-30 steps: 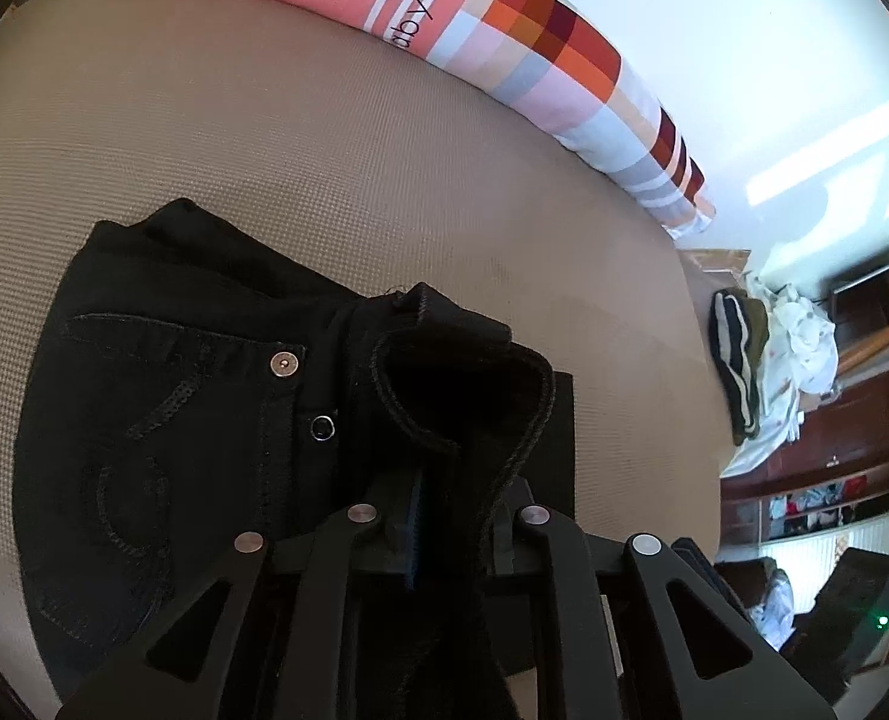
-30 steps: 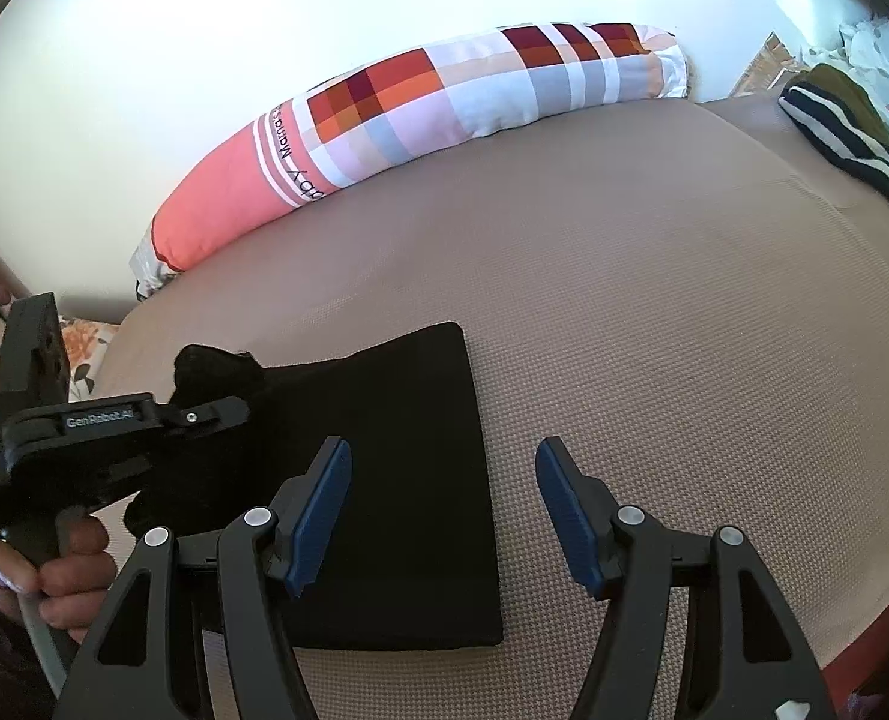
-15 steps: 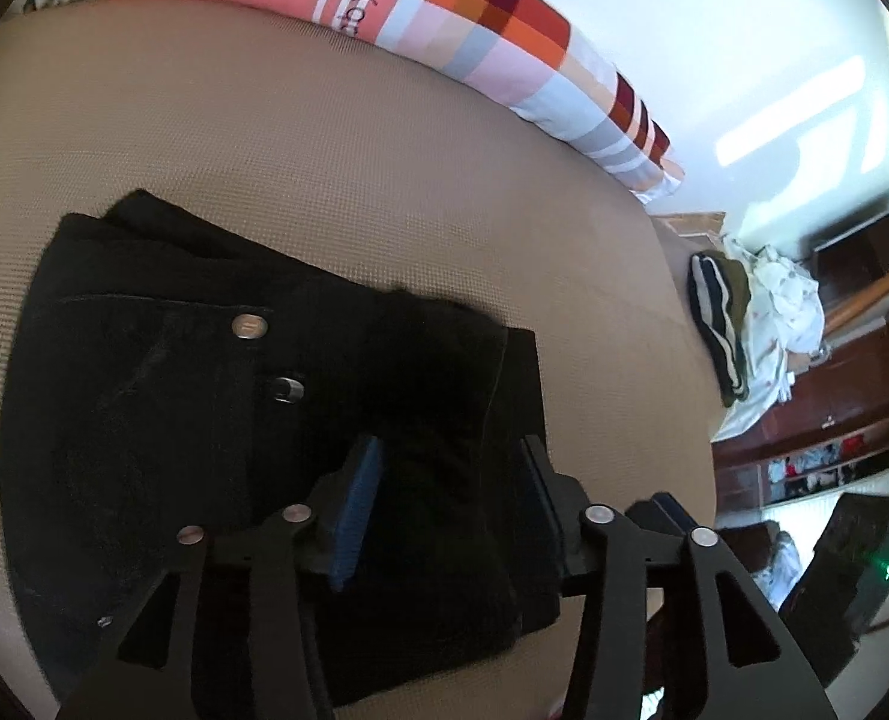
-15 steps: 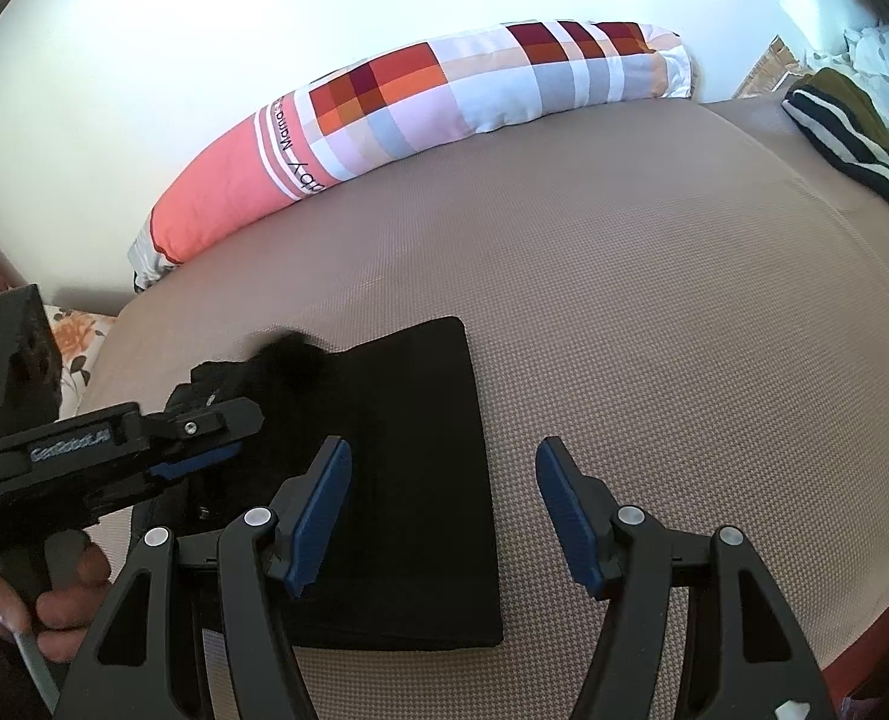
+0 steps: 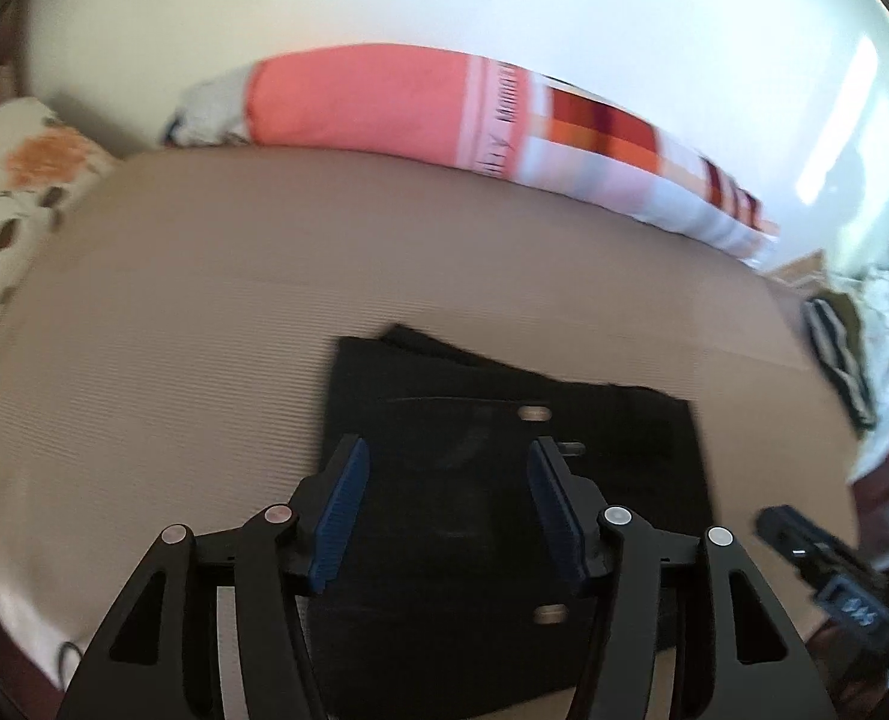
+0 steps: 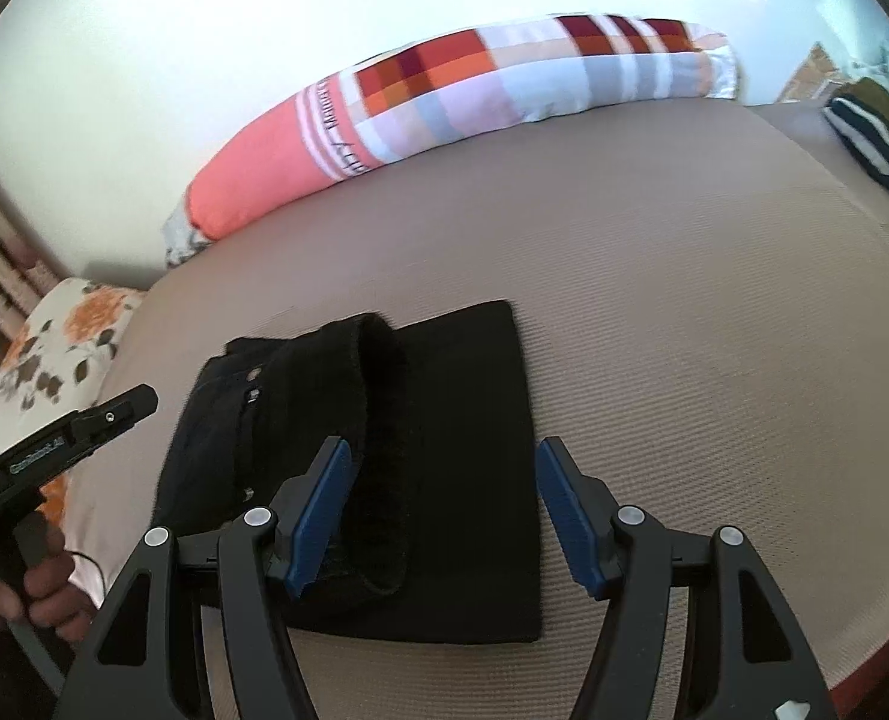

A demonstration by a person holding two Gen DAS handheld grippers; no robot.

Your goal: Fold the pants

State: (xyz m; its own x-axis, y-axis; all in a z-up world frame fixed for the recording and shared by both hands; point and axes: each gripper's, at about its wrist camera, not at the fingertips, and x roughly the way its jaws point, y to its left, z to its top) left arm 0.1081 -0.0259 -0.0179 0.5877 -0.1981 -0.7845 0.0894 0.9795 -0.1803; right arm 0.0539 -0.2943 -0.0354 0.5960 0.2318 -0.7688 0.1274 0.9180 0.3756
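Pants (image 6: pixel 462 456) lie folded on bed (image 6: pixel 684 300); left claw (image 5: pixel 444 504) just opened, right claw (image 6: pixel 438 510) apart.

Both wrist views tilt down from close above the bed (image 6: pixel 654 276) – sharing the black pants (image 5: pixel 474 480) and long pillow (image 6: pixel 444 96).

Tan bed cover (image 6: pixel 654 312), white wall (image 6: pixel 204 30) behind, long checked bolster (image 6: pixel 474 90) w/ floral pillow (image 6: pixel 66 330) at corner.
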